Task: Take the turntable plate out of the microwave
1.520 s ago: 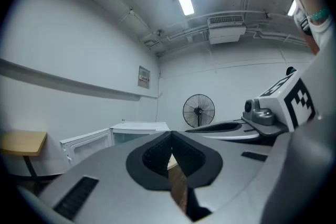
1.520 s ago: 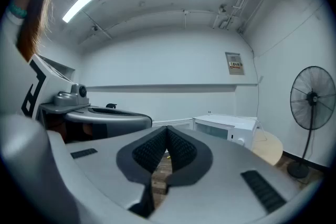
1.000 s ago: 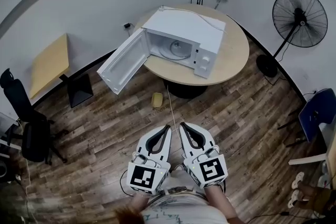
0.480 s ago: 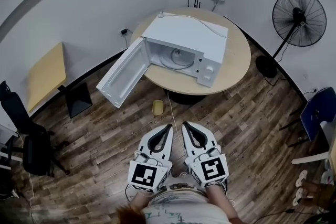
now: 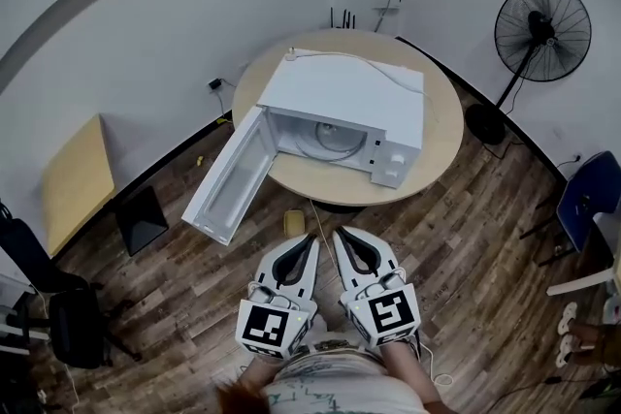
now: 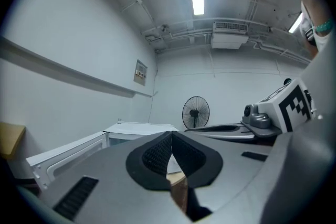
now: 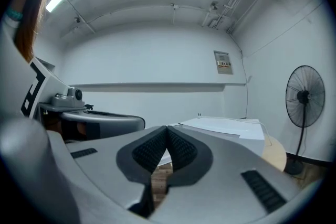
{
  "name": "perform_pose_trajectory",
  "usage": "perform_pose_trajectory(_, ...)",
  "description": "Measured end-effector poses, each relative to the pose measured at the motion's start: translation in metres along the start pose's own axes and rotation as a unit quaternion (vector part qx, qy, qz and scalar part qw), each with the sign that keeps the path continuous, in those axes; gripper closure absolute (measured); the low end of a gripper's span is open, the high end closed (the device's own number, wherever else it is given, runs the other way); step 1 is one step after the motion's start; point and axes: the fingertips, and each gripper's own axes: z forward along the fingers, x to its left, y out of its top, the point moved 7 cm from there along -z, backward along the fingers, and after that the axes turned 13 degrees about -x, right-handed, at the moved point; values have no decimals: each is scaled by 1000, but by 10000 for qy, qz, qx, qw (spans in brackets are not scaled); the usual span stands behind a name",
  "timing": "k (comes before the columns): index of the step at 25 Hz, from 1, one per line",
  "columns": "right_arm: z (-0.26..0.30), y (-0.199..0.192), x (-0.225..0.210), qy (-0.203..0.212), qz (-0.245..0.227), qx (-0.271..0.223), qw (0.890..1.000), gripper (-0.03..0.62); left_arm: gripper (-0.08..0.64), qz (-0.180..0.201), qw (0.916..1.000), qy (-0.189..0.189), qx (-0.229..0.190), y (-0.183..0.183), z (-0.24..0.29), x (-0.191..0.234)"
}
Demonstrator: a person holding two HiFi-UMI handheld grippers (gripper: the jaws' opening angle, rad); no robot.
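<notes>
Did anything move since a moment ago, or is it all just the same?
The person has walked nearer the table, so the microwave now sits closer to the left hand-held gripper and the right hand-held gripper. Nothing was grabbed or let go. Both stay shut and empty, side by side. The door stays open and the plate is still inside.

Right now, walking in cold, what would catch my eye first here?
The white microwave on the round wooden table mid-room, its door swung wide open to the left and the turntable plate visible inside. At the bottom of the head view, the left hand-held gripper and the right hand-held gripper point toward it side by side, shut and empty. A standing fan is at the far right.
</notes>
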Motion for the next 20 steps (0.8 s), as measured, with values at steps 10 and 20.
perform_pose_trajectory(10,44,-17,19,-111,56,124,9998,601,546,-504,9986,-123,32,-7,2,58)
perform_pose_trajectory(20,62,-27,17,-220,66,312,9993,601,545,-592,9981,-141,52,-14,9,75)
